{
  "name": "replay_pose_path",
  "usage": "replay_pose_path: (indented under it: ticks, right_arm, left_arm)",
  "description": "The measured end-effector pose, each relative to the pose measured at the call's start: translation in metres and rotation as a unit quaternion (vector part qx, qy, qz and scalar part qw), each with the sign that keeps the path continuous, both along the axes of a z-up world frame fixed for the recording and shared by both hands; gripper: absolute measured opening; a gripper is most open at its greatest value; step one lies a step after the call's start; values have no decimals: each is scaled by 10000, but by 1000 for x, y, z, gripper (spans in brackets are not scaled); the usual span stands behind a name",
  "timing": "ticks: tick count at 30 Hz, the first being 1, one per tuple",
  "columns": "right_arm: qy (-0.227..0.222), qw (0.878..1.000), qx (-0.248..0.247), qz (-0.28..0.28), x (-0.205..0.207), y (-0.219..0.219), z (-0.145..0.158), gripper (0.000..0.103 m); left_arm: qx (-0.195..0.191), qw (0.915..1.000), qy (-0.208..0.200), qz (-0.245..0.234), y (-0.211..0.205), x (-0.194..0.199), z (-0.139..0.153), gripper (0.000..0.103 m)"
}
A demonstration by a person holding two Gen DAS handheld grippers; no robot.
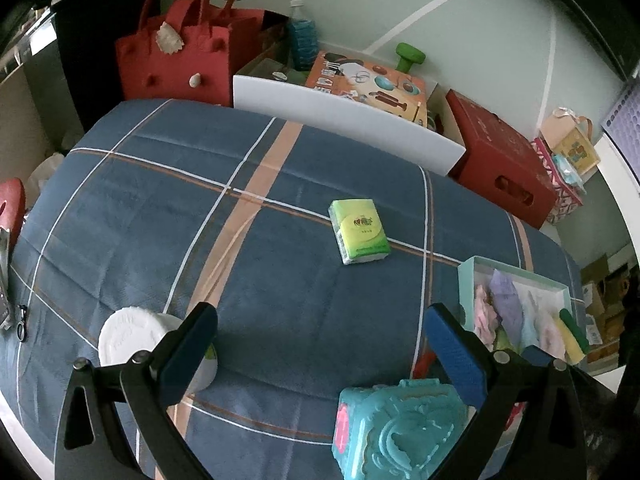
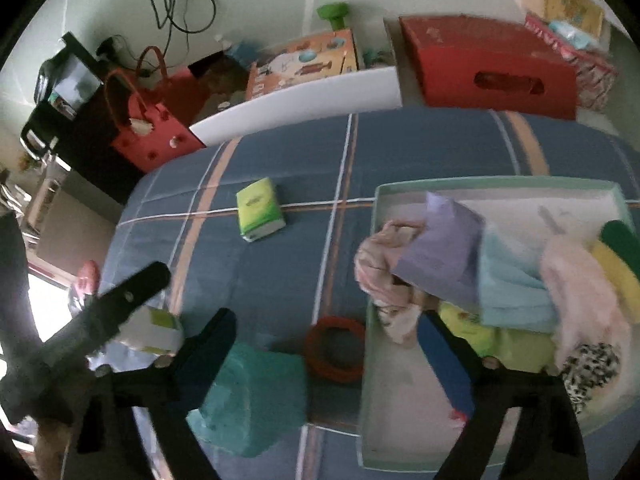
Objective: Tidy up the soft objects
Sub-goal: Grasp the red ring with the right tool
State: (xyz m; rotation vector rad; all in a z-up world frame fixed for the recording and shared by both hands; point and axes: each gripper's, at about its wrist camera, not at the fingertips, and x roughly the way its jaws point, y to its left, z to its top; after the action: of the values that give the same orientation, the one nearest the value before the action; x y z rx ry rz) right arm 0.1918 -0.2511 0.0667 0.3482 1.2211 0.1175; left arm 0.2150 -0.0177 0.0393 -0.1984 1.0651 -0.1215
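Bed cover (image 1: 280, 208): blue with white and orange stripes; fills most of both views; its near edge is cut off by the frame.
Tray (image 2: 496, 184): pale green, shallow; lies on the cover at the right; its near right corner is cut off in the right wrist view.
Tray contents: a lilac cloth (image 2: 448, 248), a light blue cloth (image 2: 508, 284), a pink fluffy cloth (image 2: 580, 292), a yellow-and-green sponge (image 2: 616, 268) and a spotted piece (image 2: 592, 368); the pile overlaps, so lower items are partly hidden and blurred.
Teal pack (image 1: 396, 432): embossed, soft-looking; lies on the cover at the near edge, left of the tray; its lower part is cut off in the left wrist view.
Green tissue pack (image 1: 359, 230): lies alone mid-cover, well apart from the tray.
White round tub (image 1: 128, 336): on the cover; partly hidden behind a left finger.
Red ring (image 2: 336, 348): on the cover, just beside the tray's left wall.
Left claw (image 1: 320, 336): jaws spread wide, nothing between the pads; hangs above the cover.
Right claw (image 2: 328, 340): jaws spread wide, nothing gripped; one finger (image 2: 444, 360) is over the tray, the other over the teal pack; motion blur softens detail.
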Motion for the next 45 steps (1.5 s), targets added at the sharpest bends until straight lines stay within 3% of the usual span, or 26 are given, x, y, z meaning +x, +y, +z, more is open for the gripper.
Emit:
replay_pose_path:
  ticks: [2, 4, 6, 10, 14, 31, 37, 45]
  right_arm:
    - [185, 9998, -35, 69, 7, 5, -4, 77]
    - [364, 9987, -256, 258, 13, 14, -9, 70]
    - [597, 9975, -148, 356, 18, 21, -17, 68]
    - [1003, 9946, 15, 260, 25, 23, -33, 49]
    - [1393, 9902, 4, 69, 29, 22, -49, 37]
    - [2150, 9751, 57, -536, 53, 36, -91, 34]
    - [2168, 9745, -307, -494, 60, 46, -96, 35]
    - [1895, 9797, -400, -509, 66, 59, -96, 16]
  left_arm:
    - [17, 10000, 14, -17, 0, 1, -1, 103]
    - [-33, 10000, 42, -20, 2, 1, -1, 103]
    - [-87, 10000, 43, -1, 4, 1, -1, 103]
    - [-115, 9999, 8, 50, 7, 1, 1, 103]
    - [-221, 9997, 36, 44, 9, 1, 0, 103]
    - [-421, 9990, 46, 113, 17, 3, 0, 103]
    - [-316, 9994, 84, 105, 15, 7, -5, 103]
    - [-269, 9996, 107, 65, 13, 13, -8, 103]
